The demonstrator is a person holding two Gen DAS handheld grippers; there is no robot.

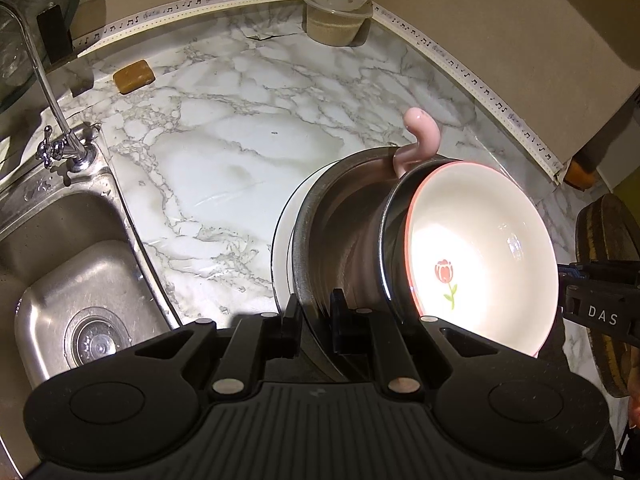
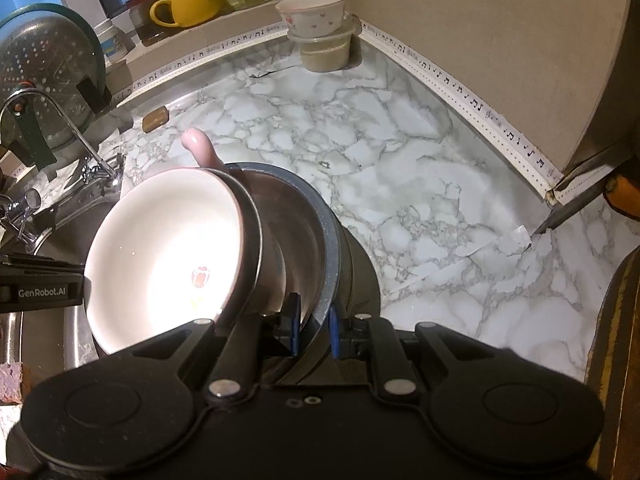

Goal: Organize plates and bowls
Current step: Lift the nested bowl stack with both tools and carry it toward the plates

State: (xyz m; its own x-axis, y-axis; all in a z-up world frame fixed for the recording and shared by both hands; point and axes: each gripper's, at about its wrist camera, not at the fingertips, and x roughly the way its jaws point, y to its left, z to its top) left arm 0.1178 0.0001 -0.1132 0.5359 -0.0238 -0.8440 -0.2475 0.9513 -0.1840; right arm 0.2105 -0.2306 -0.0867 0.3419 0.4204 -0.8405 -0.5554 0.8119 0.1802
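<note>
My left gripper (image 1: 315, 316) and right gripper (image 2: 314, 330) each clamp the steel bowl's (image 1: 336, 216) rim. The tulip bowl (image 1: 480, 256) nests inside; sink (image 1: 60, 240) to the left, stacked bowls (image 1: 340, 4) behind.

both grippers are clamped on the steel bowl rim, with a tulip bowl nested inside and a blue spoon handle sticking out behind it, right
Not quite: the handle is pink, not blue, as the left wrist view shows. The rest holds: left gripper and right gripper clamp the steel bowl rim, tulip bowl nested inside.
</note>
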